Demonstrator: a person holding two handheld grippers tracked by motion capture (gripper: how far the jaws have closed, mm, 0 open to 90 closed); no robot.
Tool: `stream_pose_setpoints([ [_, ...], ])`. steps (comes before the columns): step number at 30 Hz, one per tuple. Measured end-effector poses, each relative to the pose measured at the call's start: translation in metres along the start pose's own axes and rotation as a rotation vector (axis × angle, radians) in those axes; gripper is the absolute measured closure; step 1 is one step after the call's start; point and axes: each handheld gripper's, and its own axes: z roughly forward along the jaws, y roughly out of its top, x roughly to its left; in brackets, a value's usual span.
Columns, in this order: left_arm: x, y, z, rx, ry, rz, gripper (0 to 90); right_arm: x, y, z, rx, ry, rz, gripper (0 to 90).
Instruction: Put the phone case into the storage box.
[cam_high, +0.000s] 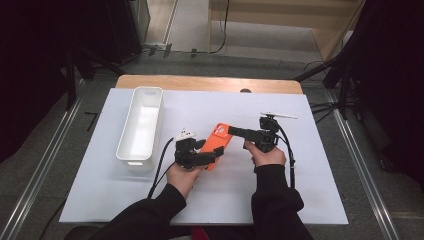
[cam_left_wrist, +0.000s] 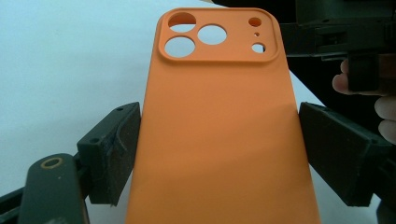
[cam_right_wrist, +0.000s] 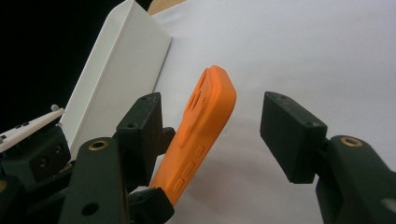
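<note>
We see an orange phone case (cam_high: 218, 143) held up over the middle of the white tabletop (cam_high: 300, 200). Our left gripper (cam_high: 212, 154) pinches it by its two long sides, near the bottom end. In the left gripper view the case (cam_left_wrist: 219, 130) fills the space between the two black jaws, and both jaws press on its edges. The camera holes sit at the 12 o'clock end there.

Our right gripper (cam_high: 235, 131) comes in from 3 o'clock and reaches the top end of the case. In the right gripper view the case (cam_right_wrist: 205, 126) stands on its edge between the jaws, with its little side buttons facing us. The jaws are spread. The left one is just beside the case, and the right one is well apart from it.

A long white tray (cam_high: 141, 122) lies on the tabletop at 9 o'clock from the case.
</note>
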Motion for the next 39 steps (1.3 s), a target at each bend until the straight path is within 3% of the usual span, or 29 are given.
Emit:
stream_pose_setpoints([
  [20, -0.004, -0.002, -0.001, -0.006, -0.013, -0.031, 16.3, 0.004, 0.0, 0.016, 0.017, -0.013, 0.05, 54.6],
  [25, -0.005, -0.003, -0.001, -0.019, -0.005, -0.022, 16.2, 0.005, 0.001, 0.017, 0.011, -0.016, 0.064, 64.5],
  [39, -0.009, -0.008, -0.001, -0.047, 0.02, 0.005, 16.2, 0.005, 0.002, 0.018, 0.017, -0.002, 0.079, 69.5],
])
